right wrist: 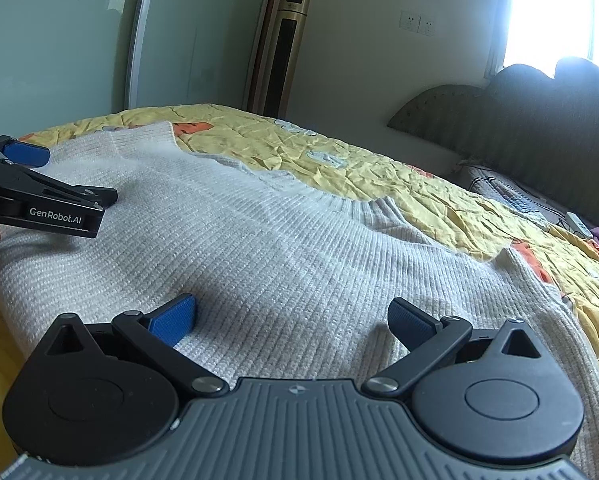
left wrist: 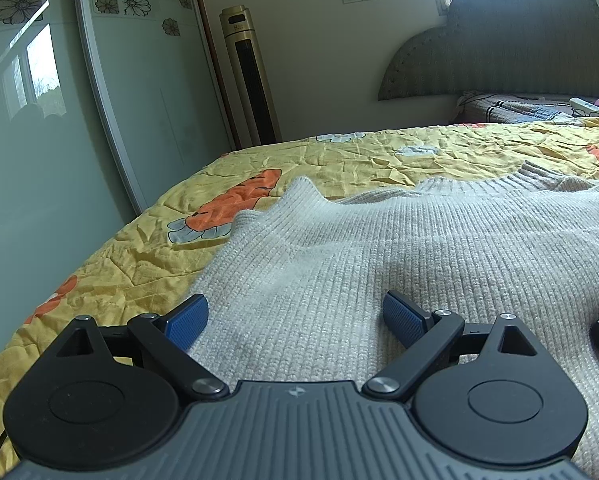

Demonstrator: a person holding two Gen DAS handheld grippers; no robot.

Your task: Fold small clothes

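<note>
Crinkled yellow quilt under ribbed sweater

The left gripper is seen low over a cream knitted sweater, its blue-padded fingers spread wide apart with nothing between them. The sweater is laid flat on a bed covered by a yellow quilt printed with orange carrots. Farther off, a gold tower fan is stood against the wall left of a grey headboard, beside a glass wardrobe door.
</note>
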